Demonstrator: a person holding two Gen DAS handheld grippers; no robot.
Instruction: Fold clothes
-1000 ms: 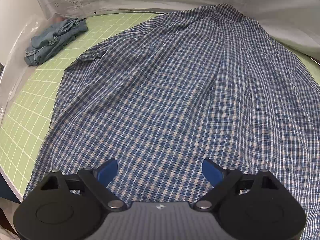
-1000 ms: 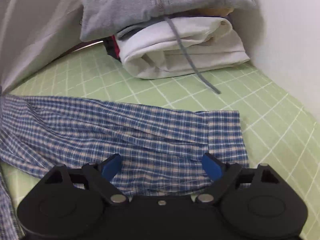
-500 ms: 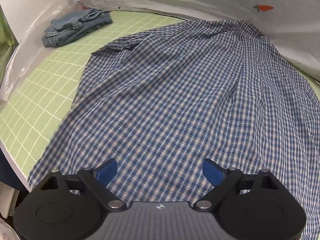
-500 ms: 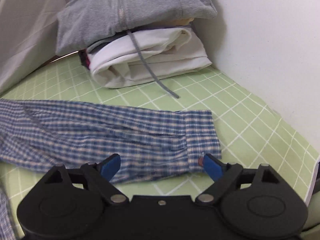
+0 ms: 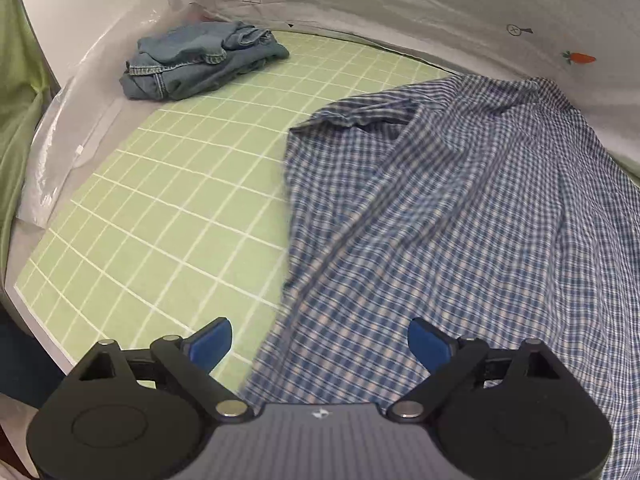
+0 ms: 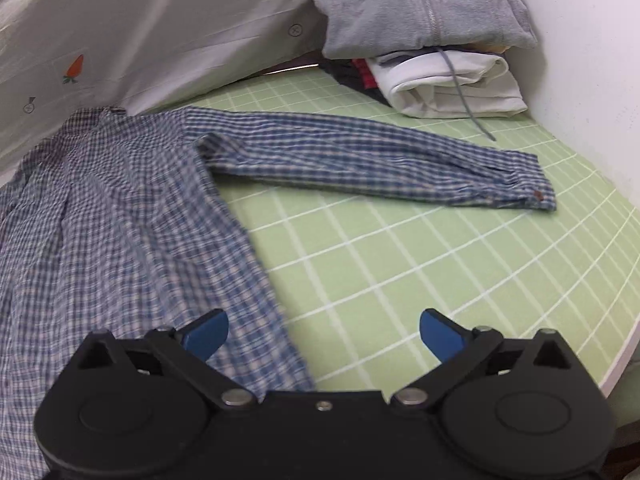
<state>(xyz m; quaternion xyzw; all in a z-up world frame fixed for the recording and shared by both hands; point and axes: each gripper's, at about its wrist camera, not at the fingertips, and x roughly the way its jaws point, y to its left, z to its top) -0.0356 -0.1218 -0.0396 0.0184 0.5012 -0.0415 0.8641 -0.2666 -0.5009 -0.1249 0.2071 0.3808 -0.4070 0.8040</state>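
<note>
A blue-and-white checked shirt (image 5: 460, 216) lies spread on the green grid mat (image 5: 168, 200). In the left wrist view my left gripper (image 5: 320, 344) hovers open over the shirt's left hem edge, nothing between its blue pads. In the right wrist view the shirt body (image 6: 112, 216) fills the left side, and one sleeve (image 6: 380, 160) stretches out to the right, its cuff (image 6: 532, 192) flat on the mat. My right gripper (image 6: 324, 334) hangs above the shirt's right side edge, its jaws opening wide with nothing gripped.
Crumpled denim (image 5: 196, 60) sits at the mat's far left corner. A folded stack topped by a grey zip hoodie (image 6: 424, 8) over white cloth (image 6: 452, 84) stands far right. White sheeting with a carrot print (image 6: 74, 68) lines the back. The mat's front edge (image 6: 624, 344) is near.
The left view shifted left, now showing bare mat beside the shirt edge. The right gripper pulled back from the sleeve cuff toward the shirt's side edge, and its jaws widened.
</note>
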